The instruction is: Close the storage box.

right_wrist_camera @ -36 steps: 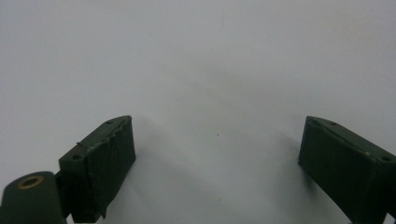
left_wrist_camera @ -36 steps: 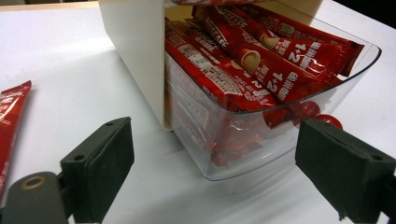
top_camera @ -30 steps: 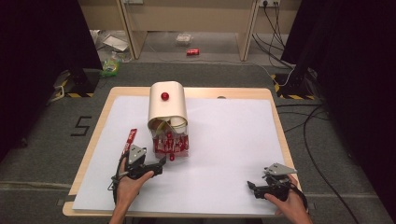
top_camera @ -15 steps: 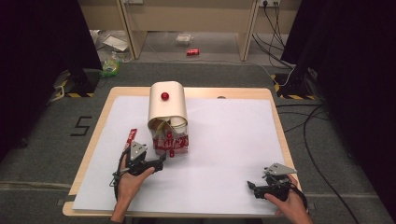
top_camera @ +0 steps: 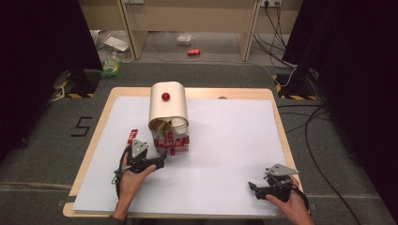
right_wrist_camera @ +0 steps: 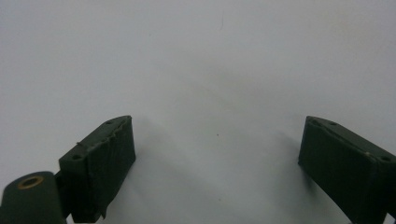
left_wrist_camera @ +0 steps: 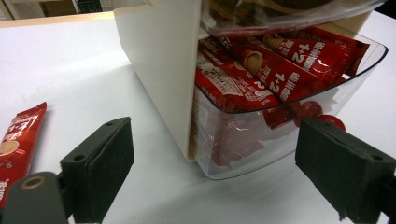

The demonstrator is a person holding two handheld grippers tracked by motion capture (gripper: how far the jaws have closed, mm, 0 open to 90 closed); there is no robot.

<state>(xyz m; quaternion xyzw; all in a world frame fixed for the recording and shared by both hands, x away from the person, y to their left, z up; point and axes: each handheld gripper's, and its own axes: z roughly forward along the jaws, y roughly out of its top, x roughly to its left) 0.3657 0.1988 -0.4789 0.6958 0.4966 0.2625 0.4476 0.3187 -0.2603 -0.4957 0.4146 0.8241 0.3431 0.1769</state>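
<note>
While the right gripper (top_camera: 254, 188) rested wide open on the white paper sheet (top_camera: 225, 154) at the table's near edge, the left gripper (left_wrist_camera: 212, 175) stood spread wide, empty, just before the clear plastic drawer (left_wrist_camera: 280, 135) of red sachets under the cream rounded box (top_camera: 167, 105); one loose red sachet (left_wrist_camera: 16, 144) lay beside it.

Both hands low at the table's near edge, each holding a gripper.
The left gripper (top_camera: 159, 163) has its jaws spread wide, near the left corner; the right gripper (top_camera: 253, 187), jaws also apart, sits near the right corner.

One dispenser (top_camera: 168, 110), one loose sachet (left_wrist_camera: 18, 140)
</note>
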